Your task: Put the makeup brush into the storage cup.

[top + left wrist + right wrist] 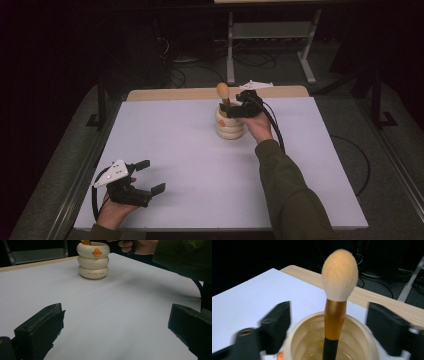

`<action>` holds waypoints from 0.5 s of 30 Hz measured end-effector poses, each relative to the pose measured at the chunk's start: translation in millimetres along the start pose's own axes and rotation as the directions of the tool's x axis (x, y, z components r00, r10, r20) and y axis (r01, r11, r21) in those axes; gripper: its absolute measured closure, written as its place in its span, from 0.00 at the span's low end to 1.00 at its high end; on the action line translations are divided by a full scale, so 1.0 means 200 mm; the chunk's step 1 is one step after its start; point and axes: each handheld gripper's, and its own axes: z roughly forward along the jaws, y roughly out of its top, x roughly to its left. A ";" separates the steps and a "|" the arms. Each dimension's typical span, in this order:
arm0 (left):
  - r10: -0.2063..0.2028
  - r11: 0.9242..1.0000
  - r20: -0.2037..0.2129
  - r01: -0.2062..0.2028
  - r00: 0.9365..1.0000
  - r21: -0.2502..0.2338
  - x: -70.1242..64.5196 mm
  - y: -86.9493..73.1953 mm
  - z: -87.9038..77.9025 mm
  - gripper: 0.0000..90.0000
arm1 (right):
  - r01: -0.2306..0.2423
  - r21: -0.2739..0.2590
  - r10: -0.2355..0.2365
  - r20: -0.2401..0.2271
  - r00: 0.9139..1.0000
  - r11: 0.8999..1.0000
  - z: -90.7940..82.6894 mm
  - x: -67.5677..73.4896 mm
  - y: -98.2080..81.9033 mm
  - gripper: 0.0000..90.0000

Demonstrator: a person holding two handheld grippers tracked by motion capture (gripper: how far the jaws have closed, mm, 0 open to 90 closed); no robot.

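Nearest to me, the left gripper (pixel 152 176) rests low at the near left corner of the table (pixel 200 200), cradled in a hand, its grey three-cornered plate on top. Its two black jaws stand wide apart with only bare table between them; in the left gripper view the pads (pixel 41 327) look blocky, matte and a little rough at the edges, like dense foam. Table surface: flat, smooth, pale lavender-white sheet, with a strip of light wood along the far edge.

Farther out, past mid-table, stands the holder (pixel 229 123), upright. Shape: three rounded rings stacked like fat doughnuts, cream-coloured, smooth with a dull sheen, hollow inside. From the left gripper view I note a small orange mark on its top ring and a row of tiny orange marks on the bottom ring.

Standing in the holder is a makeup brush (pixel 336 300): black lower handle, a metallic gold-orange ferrule, then a soft egg-shaped head of pale fluffy bristles rising well above the rim. It stands nearly upright.

At the holder, the right gripper (pixel 239 108) comes in from the right, hand and dark olive sleeve behind it. Its jaws are spread on either side of the brush handle, clear of it, just over the holder's rim. Beyond: dark floor, cables, a grey metal frame.
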 end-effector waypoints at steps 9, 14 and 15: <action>-0.003 1.000 -0.001 0.003 1.000 0.002 0.00 0.00 0.00 0.00 | 0.006 0.017 -0.006 -0.006 1.000 1.000 -0.02 0.01 0.00 0.09; 0.001 1.000 -0.001 -0.001 1.000 0.001 0.00 0.00 0.00 0.00 | 0.023 0.020 -0.022 -0.018 1.000 1.000 -0.05 0.02 0.01 0.08; 0.000 1.000 -0.001 0.000 1.000 0.001 0.00 0.00 0.00 0.00 | 0.027 0.017 -0.027 -0.025 0.999 0.999 -0.06 0.02 0.02 0.08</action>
